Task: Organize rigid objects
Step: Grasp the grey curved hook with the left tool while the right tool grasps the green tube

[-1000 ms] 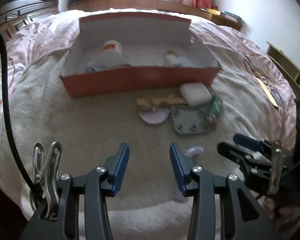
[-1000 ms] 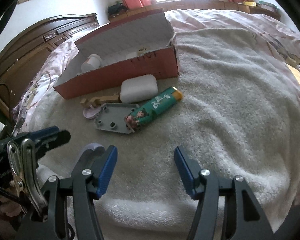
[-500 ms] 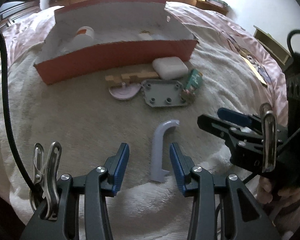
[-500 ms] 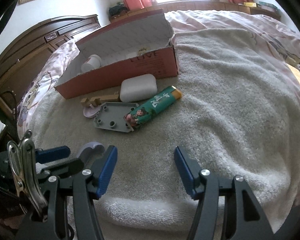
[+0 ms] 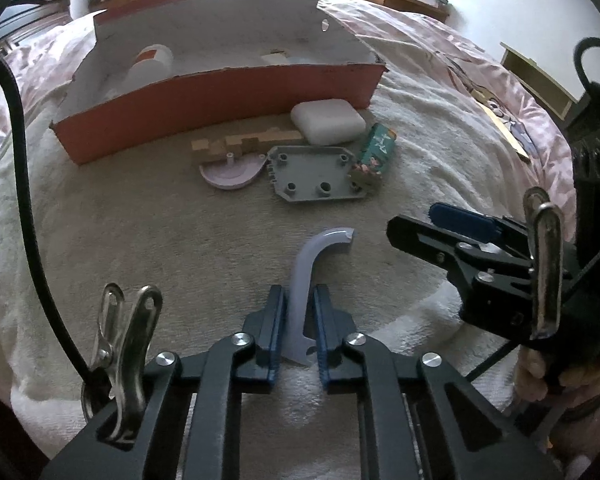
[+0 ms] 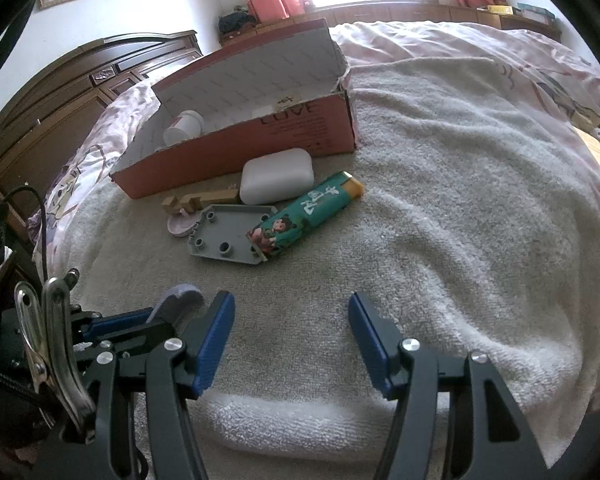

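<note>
1. The left gripper (image 5: 298, 328) has its ribbed blue pads pressed against the straight shank of a pale lilac plastic hook (image 5: 306, 280). The hook is smooth and flat-sided, and its curved end reaches out beyond the fingertips over the towel.
2. The right gripper (image 6: 292, 338) stands about half open with nothing between its blue pads. It hovers just right of the left gripper, over bare towel.
3. A cream terry towel (image 6: 440, 208), nubby and rumpled into soft ridges, covers the bed under both grippers.
4. Farther out lies a cluster of loose things: a grey moulded plastic plate (image 5: 316, 174) with round bosses, octagonal in outline. A green printed tube (image 6: 306, 214) with an orange end lies with one end on the plate.
5. Just left of the plate sits a pale pink fan-shaped plastic piece (image 5: 232, 168). Behind it lie notched wooden blocks (image 5: 248, 142).
6. A smooth white rounded case (image 5: 328, 120) lies beside the blocks, close to the box wall.
7. Farthest is a long red cardboard box (image 5: 228, 100), open-topped with a white lining. A white cylindrical bottle (image 5: 150, 64) lies on its side inside, at the left end.
</note>
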`<state>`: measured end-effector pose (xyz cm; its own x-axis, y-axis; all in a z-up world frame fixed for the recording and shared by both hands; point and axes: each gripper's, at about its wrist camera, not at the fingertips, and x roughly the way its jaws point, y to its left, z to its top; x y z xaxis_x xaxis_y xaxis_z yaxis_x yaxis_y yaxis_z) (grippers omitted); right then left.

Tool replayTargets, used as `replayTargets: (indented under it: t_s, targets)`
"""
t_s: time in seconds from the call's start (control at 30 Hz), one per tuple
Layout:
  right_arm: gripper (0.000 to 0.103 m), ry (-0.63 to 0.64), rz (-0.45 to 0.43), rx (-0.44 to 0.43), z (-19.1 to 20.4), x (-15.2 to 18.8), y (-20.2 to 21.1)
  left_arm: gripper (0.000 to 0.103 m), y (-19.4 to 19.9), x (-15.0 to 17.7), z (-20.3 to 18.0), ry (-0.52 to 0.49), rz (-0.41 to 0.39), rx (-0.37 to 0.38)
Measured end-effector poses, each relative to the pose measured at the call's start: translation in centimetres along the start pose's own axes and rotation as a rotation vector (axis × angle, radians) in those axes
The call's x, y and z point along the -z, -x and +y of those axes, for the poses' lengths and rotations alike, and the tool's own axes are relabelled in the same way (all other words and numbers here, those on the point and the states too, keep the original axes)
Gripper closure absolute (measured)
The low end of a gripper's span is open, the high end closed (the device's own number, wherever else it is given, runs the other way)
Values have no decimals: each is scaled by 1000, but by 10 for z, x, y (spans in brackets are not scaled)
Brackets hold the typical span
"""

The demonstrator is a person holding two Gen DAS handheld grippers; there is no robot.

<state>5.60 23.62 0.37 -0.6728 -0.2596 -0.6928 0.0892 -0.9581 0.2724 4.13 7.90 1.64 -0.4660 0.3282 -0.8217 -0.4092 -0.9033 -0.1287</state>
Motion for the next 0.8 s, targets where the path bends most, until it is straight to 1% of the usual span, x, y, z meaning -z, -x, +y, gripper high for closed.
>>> replayTargets:
  t_s: [0.1,0.23,0.3,0.43,0.5,0.6,0.67,0.73,0.8]
  targets:
    - [40,1,0,0,0,0,0,88,2,-2,4,13,-15,-22]
    - [40,7,-1,4,1,0,0,88,10,-6,16,34,-68,-96]
    - [40,12,-2,7,2,0,0,88,13,-8,25,49,-82,-127]
    - [40,42,2,18,4,-2,-2,88,9,-9,44,100,-86,-202]
    - [40,67,6,24,5,-5,-3,88,5,-9,52,133,-79,-212]
    - [39,119,1,28,5,-15,-5,88,3,-8,59,166,-89,-199]
    - [32,163,6,40,5,-22,-9,88,1,-8,57,158,-97,-208]
    - [31,202,21,40,3,-29,-14,87,0,-8,55,144,-104,-221]
    - [26,246,45,34,2,-37,-20,86,-1,-8,53,138,-110,-226]
